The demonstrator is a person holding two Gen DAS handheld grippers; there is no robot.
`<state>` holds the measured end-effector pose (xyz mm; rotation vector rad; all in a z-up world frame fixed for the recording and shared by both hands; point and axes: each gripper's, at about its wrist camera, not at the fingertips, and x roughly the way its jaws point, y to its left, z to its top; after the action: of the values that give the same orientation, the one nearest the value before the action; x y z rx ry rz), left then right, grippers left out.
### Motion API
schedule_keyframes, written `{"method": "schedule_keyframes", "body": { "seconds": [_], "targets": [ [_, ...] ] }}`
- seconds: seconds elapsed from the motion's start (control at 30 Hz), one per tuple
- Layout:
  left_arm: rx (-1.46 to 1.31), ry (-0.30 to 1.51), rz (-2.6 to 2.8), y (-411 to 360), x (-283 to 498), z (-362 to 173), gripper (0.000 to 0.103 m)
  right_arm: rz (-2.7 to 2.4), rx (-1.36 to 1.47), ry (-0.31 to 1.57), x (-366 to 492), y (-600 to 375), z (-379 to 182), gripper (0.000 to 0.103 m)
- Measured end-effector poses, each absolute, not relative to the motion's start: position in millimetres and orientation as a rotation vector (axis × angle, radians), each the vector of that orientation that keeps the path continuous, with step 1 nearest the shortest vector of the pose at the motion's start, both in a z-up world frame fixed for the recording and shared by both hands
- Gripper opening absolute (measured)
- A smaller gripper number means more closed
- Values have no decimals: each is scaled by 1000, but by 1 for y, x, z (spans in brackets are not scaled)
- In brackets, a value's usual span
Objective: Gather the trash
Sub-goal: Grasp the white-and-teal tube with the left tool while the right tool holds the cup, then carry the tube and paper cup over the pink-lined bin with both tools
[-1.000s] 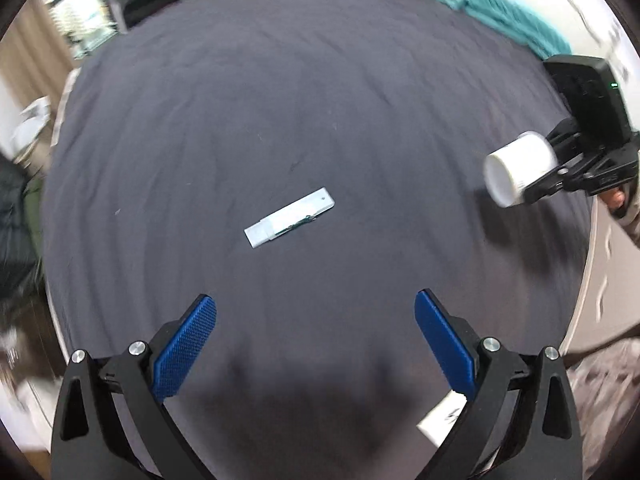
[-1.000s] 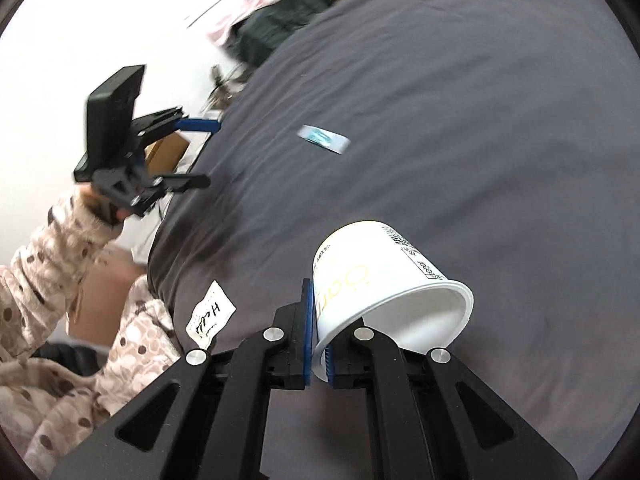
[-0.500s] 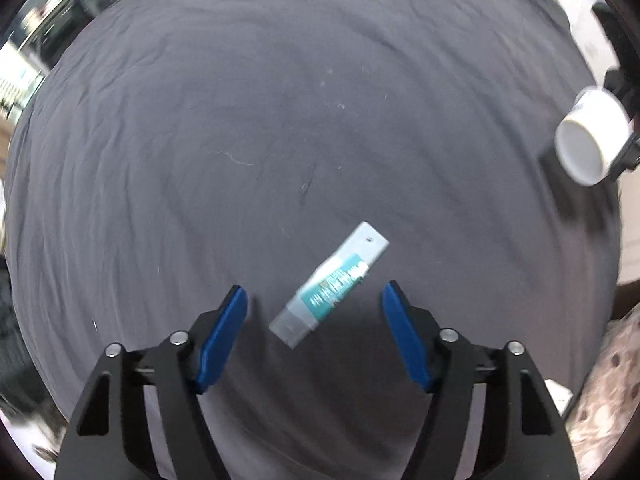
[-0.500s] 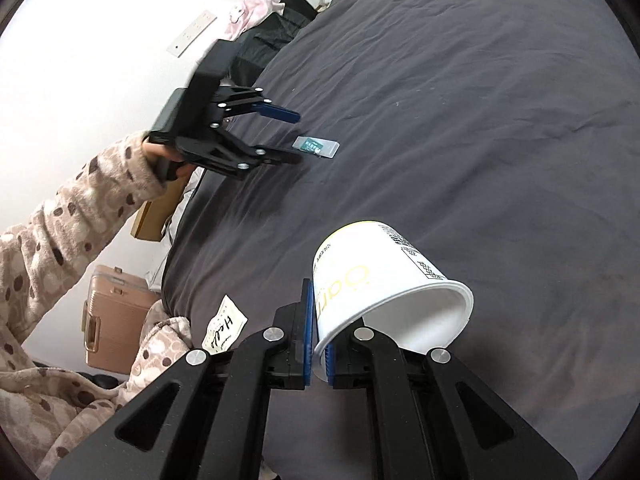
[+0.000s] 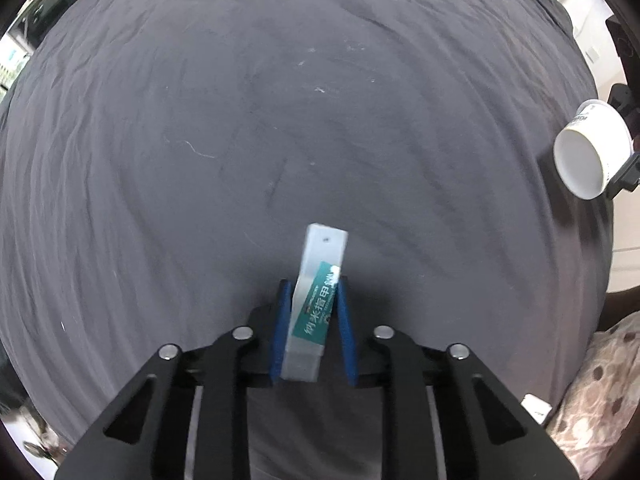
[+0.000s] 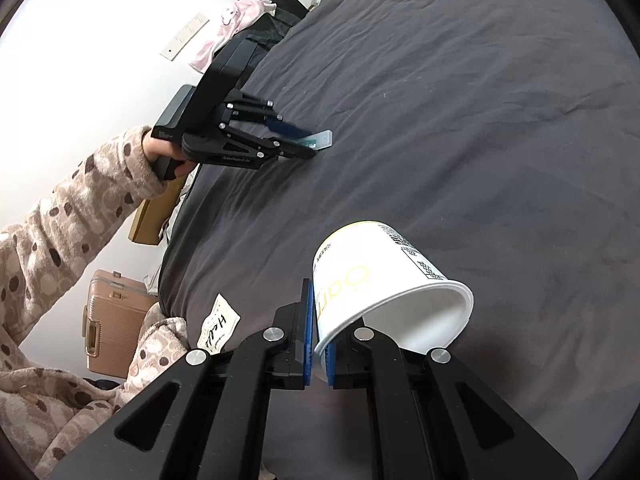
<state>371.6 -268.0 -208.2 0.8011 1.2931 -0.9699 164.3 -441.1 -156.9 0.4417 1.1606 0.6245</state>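
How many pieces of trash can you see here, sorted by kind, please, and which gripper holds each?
Paper cups: 1, the white cup, its wall pinched in the right gripper.
Plastic packets: 1, the clear packet with a teal label, between the pads of the left gripper, whose jaws have just been closing.
Paper slips: 1, the handwritten note, in neither gripper.
Total: 3

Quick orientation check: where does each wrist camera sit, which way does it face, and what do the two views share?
Left wrist: on the left gripper, facing down at the dark sheet; its fingers have just closed on the wrapper.
Right wrist: on the right gripper, angled down across the bed; holds the cup; spotted sleeve shows.
Shared: sheet, wrapper, cup.
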Motion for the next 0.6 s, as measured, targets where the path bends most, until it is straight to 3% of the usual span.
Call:
{"method": "schedule_keyframes", "body": {
  "seconds": [0.27,0.6],
  "targets": [
    [722,1288,-921,-242,334,-200,19,640,391,1180,175,-418,-157,4],
    [461,1280,-787,-155,277,-183,19,776,238,1195,188,-358,-145,4]
  ]
}}
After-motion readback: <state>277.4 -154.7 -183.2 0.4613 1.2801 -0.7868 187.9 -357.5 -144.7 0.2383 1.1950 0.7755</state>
